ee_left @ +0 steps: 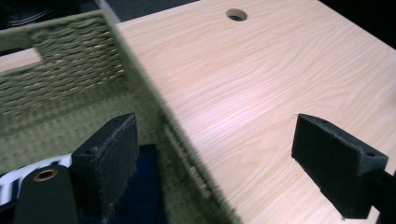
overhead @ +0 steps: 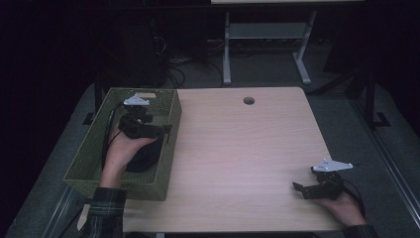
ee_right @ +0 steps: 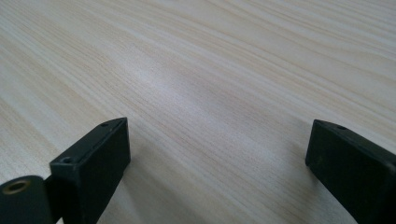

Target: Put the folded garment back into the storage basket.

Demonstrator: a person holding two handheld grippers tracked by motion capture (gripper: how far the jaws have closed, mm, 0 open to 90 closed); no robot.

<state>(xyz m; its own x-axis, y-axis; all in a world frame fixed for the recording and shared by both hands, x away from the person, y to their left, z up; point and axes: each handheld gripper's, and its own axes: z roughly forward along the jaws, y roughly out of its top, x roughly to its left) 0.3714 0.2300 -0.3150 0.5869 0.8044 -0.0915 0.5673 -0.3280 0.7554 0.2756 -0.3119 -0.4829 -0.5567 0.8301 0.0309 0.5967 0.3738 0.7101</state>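
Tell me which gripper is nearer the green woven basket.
Left. The left gripper hovers over the basket, jaws open; the right gripper rests far across the table.

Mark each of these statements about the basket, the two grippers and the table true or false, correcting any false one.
1. The left gripper is over the green woven basket. True.
2. Its jaws clamp a dark item. False: they stand open and empty; a dark item lies in the basket below.
3. The right gripper is inside the basket. False: it is at the table's near right corner.
4. The right gripper's jaws are open. True.
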